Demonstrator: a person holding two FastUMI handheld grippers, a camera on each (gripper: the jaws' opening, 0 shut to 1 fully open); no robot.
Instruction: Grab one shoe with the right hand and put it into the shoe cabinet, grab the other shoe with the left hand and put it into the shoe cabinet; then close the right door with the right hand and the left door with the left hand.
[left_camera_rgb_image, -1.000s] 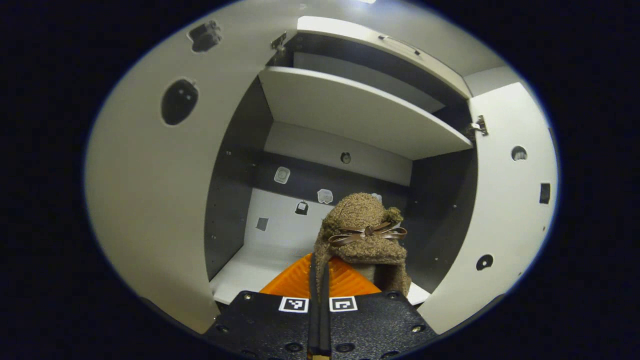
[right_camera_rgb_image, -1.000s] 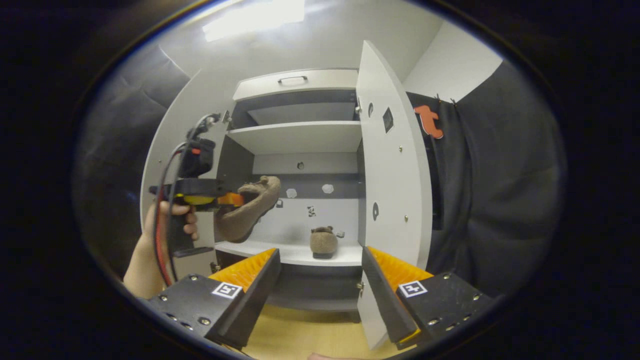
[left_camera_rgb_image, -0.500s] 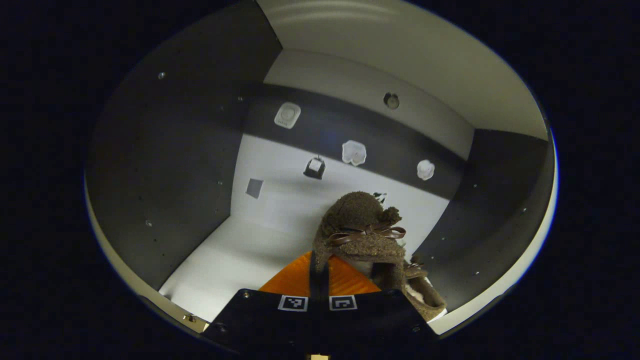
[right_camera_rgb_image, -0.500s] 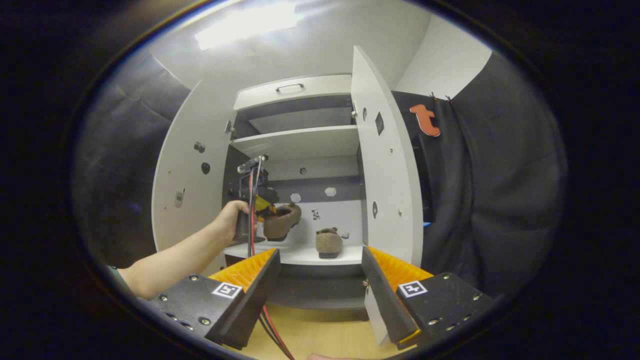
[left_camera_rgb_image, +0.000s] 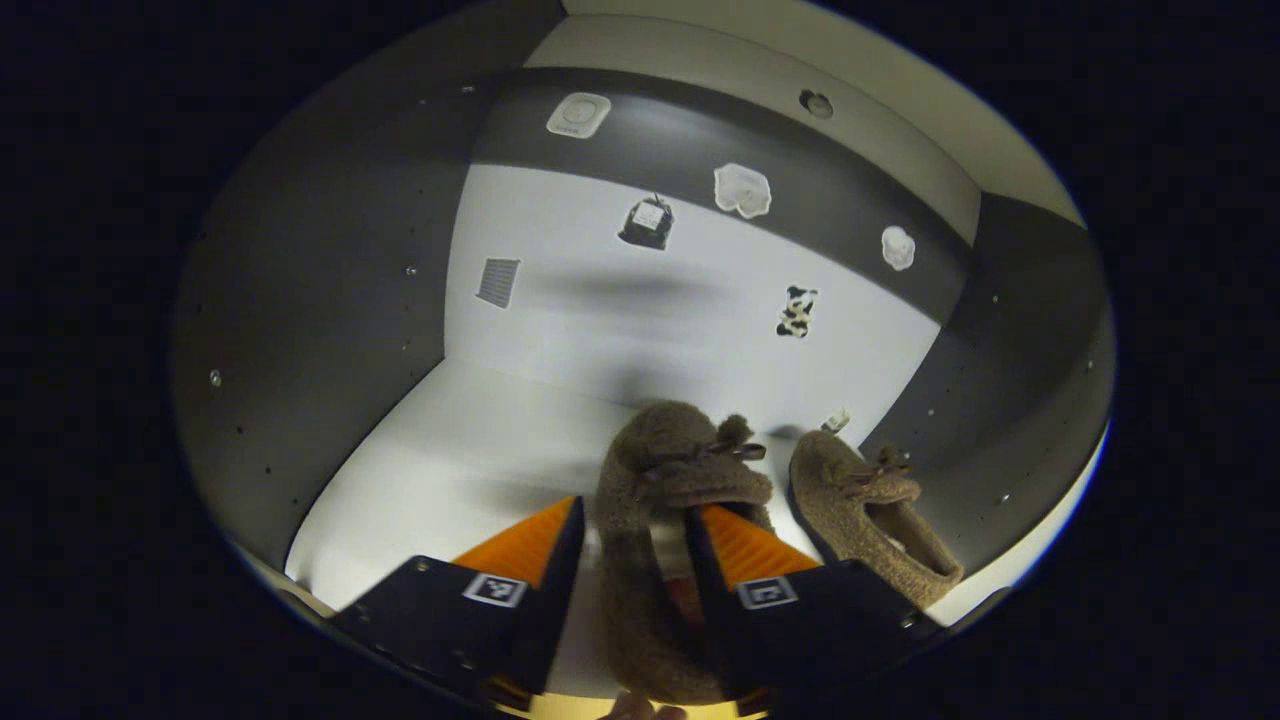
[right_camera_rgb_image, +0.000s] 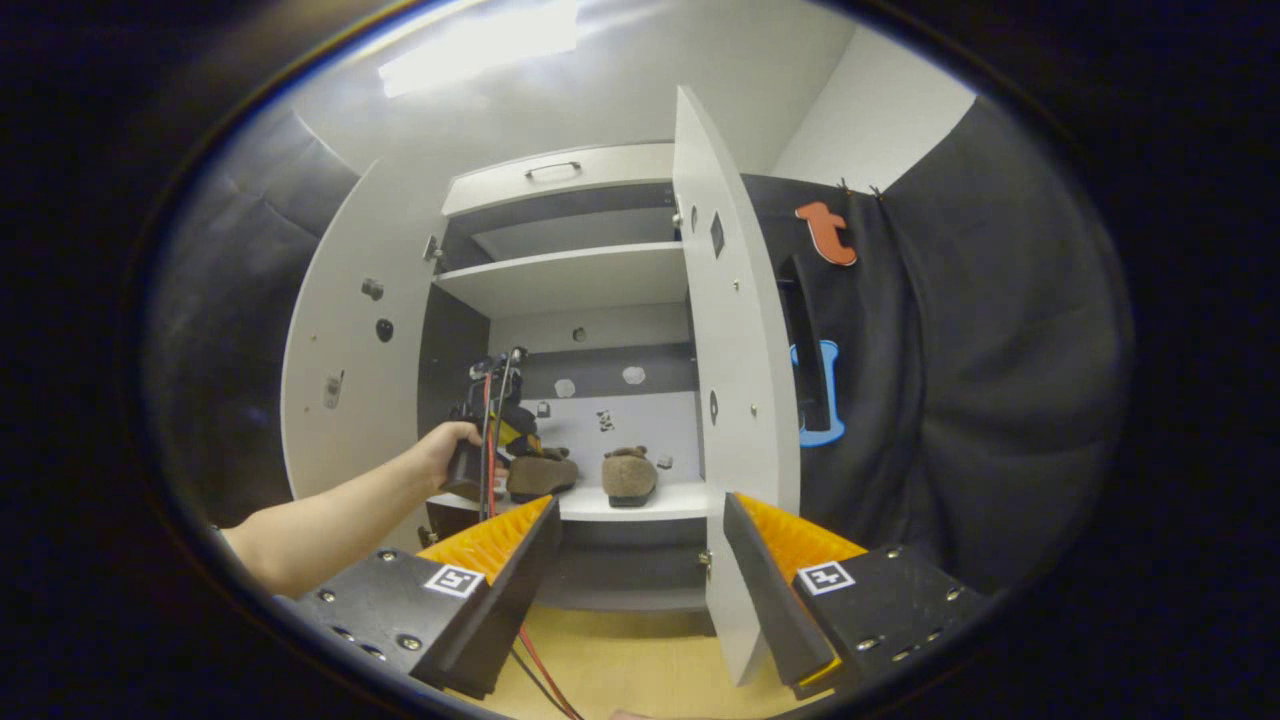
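Left gripper view: left gripper (left_camera_rgb_image: 625, 545) spread, its shoe (left_camera_rgb_image: 655, 540) lying between the fingers on the cabinet shelf (left_camera_rgb_image: 440, 450), bare shelf toward the left wall. Second shoe (left_camera_rgb_image: 870, 510) sits just beside, near the right wall. Right gripper (right_camera_rgb_image: 640, 545) spread, empty, well outside; right door (right_camera_rgb_image: 735, 400) open edge-on ahead.

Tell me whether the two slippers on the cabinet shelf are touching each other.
Apart. The left gripper view shows a strip of white shelf between the left slipper and the right slipper; the right gripper view shows the same gap.
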